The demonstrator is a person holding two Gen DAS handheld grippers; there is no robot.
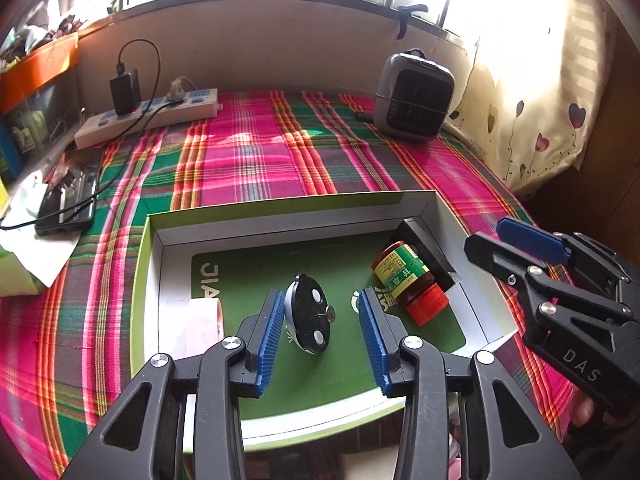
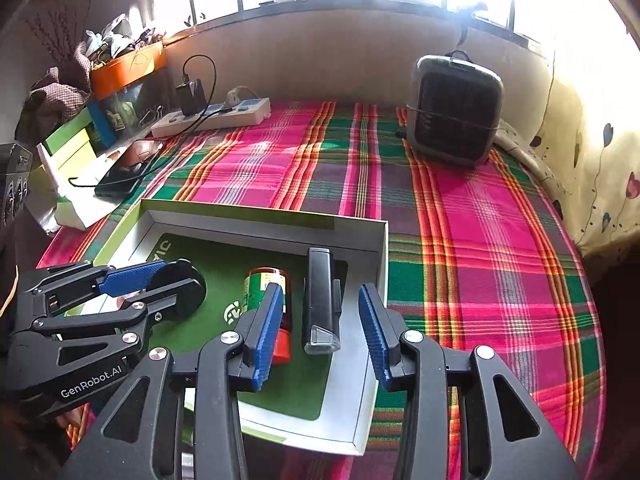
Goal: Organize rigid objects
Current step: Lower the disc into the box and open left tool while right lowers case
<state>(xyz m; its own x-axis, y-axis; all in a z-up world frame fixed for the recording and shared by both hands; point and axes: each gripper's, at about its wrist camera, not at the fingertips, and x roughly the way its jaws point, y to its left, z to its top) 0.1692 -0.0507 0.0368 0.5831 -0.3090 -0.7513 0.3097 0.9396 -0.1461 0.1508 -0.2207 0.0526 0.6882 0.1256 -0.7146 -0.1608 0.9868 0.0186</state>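
Observation:
A shallow cardboard box (image 1: 280,216) with a green floor lies on the plaid cloth. In it are a round black-and-white disc (image 1: 310,322), a brown bottle (image 1: 402,276) with a red cap lying on its side, and a black oblong device (image 2: 320,300) by the right wall. My left gripper (image 1: 320,294) stands open over the box; the disc sits between its fingers, close to the left pad (image 1: 270,328). My right gripper (image 2: 320,288) is open above the black device, with neither pad touching it. The bottle (image 2: 266,288) lies just left of its left finger.
A grey heater (image 1: 414,96) stands at the back right and a power strip (image 1: 148,116) with a charger at the back left. A phone (image 1: 68,208) lies on the left edge. A pink paper (image 1: 202,324) sits in the box's left part. Flowered fabric (image 2: 592,168) borders the right.

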